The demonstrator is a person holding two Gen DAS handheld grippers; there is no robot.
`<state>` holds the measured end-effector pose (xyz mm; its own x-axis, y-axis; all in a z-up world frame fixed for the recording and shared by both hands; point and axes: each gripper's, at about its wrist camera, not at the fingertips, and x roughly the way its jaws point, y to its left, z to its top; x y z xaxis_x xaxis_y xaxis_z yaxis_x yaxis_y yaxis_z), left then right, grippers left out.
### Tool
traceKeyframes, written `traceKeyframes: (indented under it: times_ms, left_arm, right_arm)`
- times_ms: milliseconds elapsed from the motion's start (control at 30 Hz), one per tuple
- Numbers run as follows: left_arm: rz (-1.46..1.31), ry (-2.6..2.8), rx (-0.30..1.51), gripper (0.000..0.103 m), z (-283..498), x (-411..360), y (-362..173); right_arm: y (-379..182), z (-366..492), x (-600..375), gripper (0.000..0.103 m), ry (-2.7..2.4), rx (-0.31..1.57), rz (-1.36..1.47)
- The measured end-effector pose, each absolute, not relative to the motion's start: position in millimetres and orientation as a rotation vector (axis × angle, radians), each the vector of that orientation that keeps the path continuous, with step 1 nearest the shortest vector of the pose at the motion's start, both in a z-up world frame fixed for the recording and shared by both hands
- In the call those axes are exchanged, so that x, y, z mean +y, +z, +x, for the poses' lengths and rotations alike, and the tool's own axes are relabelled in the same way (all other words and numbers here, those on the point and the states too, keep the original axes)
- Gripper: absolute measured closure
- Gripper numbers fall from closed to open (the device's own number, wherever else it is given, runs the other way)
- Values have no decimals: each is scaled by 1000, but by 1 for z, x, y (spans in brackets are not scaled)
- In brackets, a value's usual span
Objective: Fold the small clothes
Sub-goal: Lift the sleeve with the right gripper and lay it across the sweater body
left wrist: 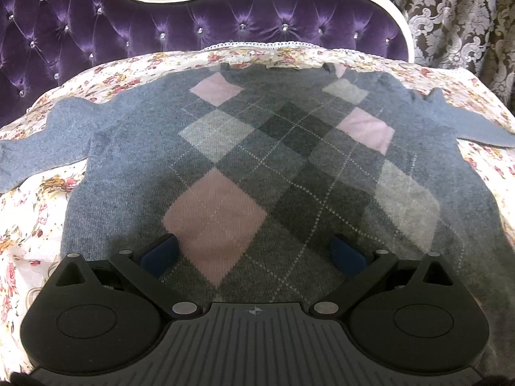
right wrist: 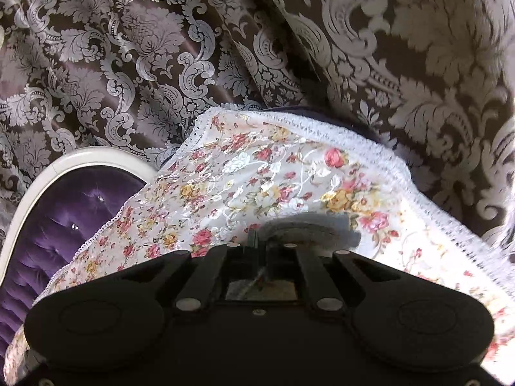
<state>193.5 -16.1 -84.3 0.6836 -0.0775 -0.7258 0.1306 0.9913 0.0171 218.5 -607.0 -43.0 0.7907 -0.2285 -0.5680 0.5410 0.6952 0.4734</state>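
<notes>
A small grey-blue argyle sweater [left wrist: 264, 160] with pink and grey diamonds lies flat on the floral cloth [left wrist: 35, 212], sleeves spread left and right. My left gripper [left wrist: 254, 254] is open, its blue-padded fingers [left wrist: 159, 252] wide apart just over the sweater's lower part, holding nothing. My right gripper [right wrist: 257, 241] is shut, with its fingers together over the floral cloth [right wrist: 257, 173]. A grey-blue piece of the sweater [right wrist: 309, 228] shows at its fingertips, seemingly pinched between them.
A purple tufted headboard [left wrist: 193, 32] with a white frame stands behind the cloth. Brown damask curtains [right wrist: 161, 48] hang behind and to the right. The cloth's lace edge [right wrist: 402, 167] marks the far right border of the surface.
</notes>
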Motion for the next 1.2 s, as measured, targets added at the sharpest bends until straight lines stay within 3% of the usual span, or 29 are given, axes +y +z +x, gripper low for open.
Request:
traceKeyframes:
  times_ms: [233,533,700,967,1000,1133,1200]
  left_arm:
    - [51,-144,805,2,189,-11,-79]
    - [-51,-160,790,2,175,24,-59]
    - [-59,-128,769,2,166,50,-48]
    - [-90,-73,802,2,164,84,-56]
    - [-93,-73,807,3,164,87,-57]
    - [-101,-82,813,3,166,94,-56]
    - [-101,-91,807,3,168,96,-53]
  right_arm:
    - [31,243,-544,92,-352,465,491]
    - [112,300,-355,92,39,418,280]
    - [93,342,-226,92,276,476,187]
    - [-16,372,-58,90,465,635,-68]
    - [-27,371,-49,85,480,647,-85]
    - [-46,357,-43,34,578,658,-29]
    - [-42,345,-58,33,587,614,5]
